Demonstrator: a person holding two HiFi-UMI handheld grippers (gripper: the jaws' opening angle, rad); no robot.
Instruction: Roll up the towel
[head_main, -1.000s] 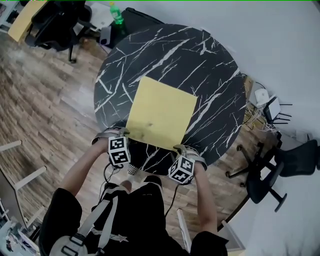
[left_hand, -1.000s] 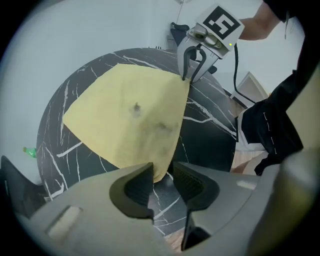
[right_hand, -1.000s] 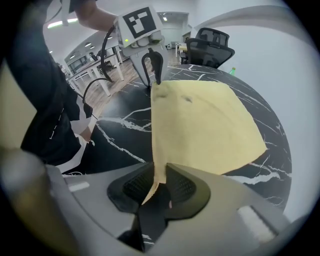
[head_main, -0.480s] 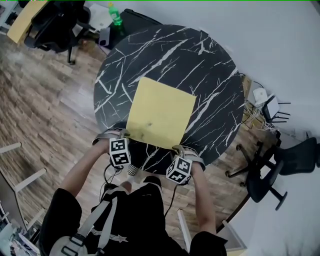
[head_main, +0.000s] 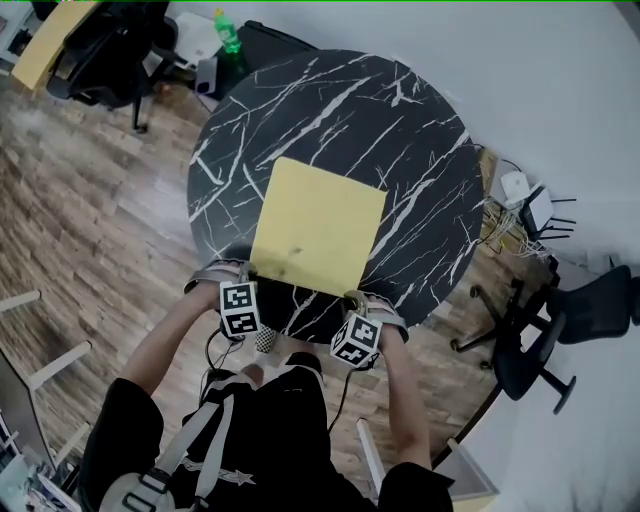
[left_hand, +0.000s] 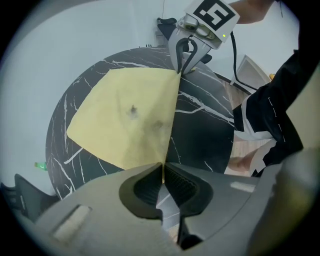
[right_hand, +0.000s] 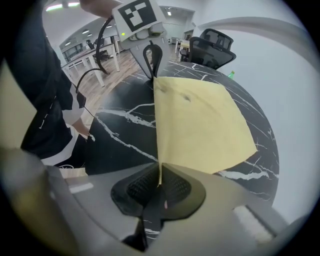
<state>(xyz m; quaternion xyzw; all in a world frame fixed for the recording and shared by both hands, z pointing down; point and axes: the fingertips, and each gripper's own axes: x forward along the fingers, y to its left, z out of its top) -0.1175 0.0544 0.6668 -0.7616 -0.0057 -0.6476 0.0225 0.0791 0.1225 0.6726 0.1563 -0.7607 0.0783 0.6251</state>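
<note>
Left tongs (left_hand: 162, 170) and right tongs (right_hand: 159, 177) are closing at the edge of the black marbled tabletop (head_main: 420, 120), where the yellow towel (head_main: 318, 225) is lying flat, each pinching one near corner; rolling is looking ready to begin.

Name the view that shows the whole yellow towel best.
The head view: the yellow towel is seen whole from above, spread on the marble table. Each gripper view shows it skewed, with one near corner between the closing jaws of the left gripper or right gripper.
</note>
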